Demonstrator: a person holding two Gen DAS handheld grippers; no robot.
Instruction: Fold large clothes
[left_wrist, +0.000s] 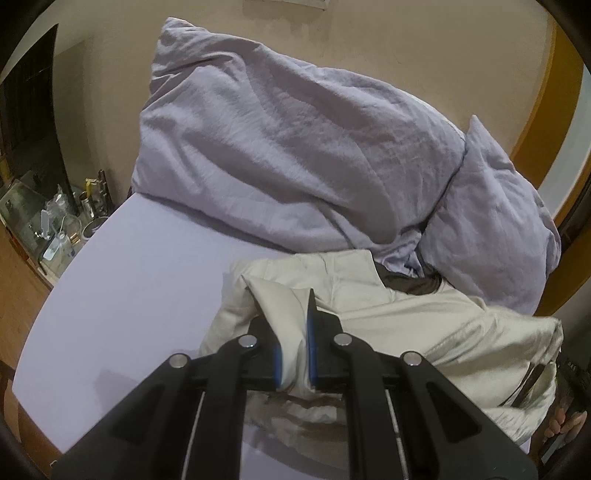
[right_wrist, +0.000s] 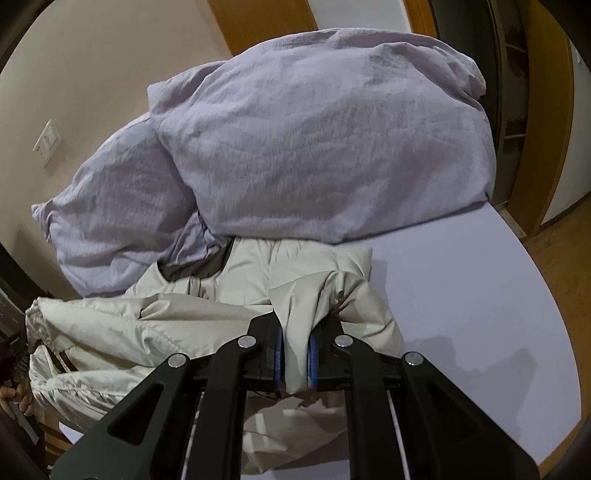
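Note:
A cream padded jacket (left_wrist: 424, 325) with a dark lining lies bunched on the lilac bed sheet (left_wrist: 129, 302). My left gripper (left_wrist: 293, 332) is shut on a fold of the jacket, and the cloth bulges out between its blue pads. In the right wrist view the same jacket (right_wrist: 155, 332) spreads to the left, and my right gripper (right_wrist: 295, 343) is shut on another fold of it, lifted off the sheet (right_wrist: 480, 295). The dark collar lining (right_wrist: 199, 267) shows near the bedding. The jacket's lower part hangs below both grippers, partly hidden by them.
A rumpled lilac duvet (left_wrist: 295, 155) and a pillow (left_wrist: 491, 221) are piled against the beige wall behind the jacket. A cluttered side table (left_wrist: 55, 229) stands left of the bed. Wooden floor (right_wrist: 554, 266) lies to the bed's right. A hand (left_wrist: 565, 424) shows at the edge.

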